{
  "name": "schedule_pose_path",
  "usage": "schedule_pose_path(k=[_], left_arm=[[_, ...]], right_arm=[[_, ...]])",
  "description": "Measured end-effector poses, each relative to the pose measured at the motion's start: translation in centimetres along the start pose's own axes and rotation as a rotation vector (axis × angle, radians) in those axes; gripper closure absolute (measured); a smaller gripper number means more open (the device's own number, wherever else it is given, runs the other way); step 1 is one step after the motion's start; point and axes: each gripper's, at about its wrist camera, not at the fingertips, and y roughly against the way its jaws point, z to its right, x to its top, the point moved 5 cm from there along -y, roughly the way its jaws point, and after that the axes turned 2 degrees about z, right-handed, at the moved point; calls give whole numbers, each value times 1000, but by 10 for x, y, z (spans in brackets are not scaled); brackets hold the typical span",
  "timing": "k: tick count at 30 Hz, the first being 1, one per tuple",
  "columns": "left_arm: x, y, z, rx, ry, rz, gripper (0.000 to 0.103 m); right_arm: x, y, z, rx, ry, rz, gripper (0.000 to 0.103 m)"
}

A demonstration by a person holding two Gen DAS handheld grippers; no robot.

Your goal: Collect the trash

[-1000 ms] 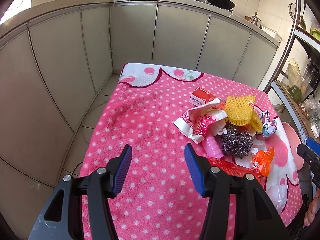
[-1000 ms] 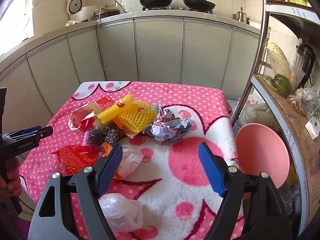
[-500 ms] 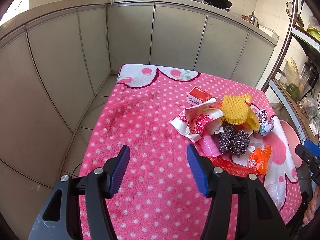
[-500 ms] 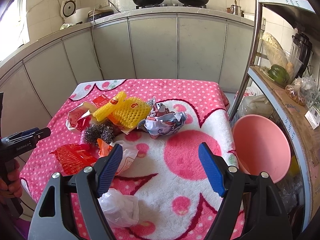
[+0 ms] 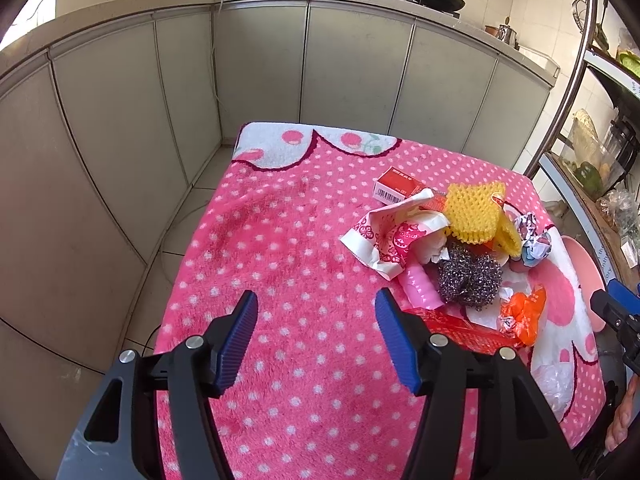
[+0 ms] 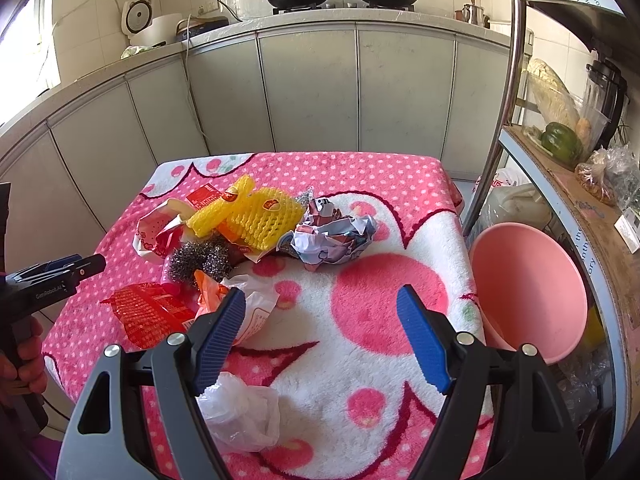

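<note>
A pile of trash lies on the pink blanket-covered table (image 5: 304,240): yellow foam net (image 5: 476,208), steel wool (image 5: 468,276), red box (image 5: 394,190), patterned paper wrapper (image 5: 384,236), red wrapper (image 6: 148,312), orange bag (image 6: 210,290), crumpled paper (image 6: 332,236). A clear plastic bag (image 6: 240,412) lies under my right gripper's left finger. My left gripper (image 5: 316,296) hovers open over bare blanket to the left of the pile. My right gripper (image 6: 320,292) hangs open over the white and pink patch, nothing between its fingers.
A pink basin (image 6: 528,288) sits off the table's right edge beside a metal shelf (image 6: 560,168) with vegetables and bags. Grey cabinets (image 5: 352,72) run behind and to the left. A hand (image 6: 20,360) holds the left gripper's handle at the left edge.
The left jaws have spread a little wider. Both views have shifted only slightly. The trash has not moved.
</note>
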Motion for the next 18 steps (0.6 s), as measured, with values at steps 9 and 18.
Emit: schedule_pose_path(k=[9, 18], left_arm=[[-1, -2, 1, 2, -1, -6, 42], [-1, -2, 0, 2, 3, -5, 42]], right_arm=[[-1, -1, 0, 8, -5, -5, 27], [-3, -3, -3, 18, -2, -13, 29]])
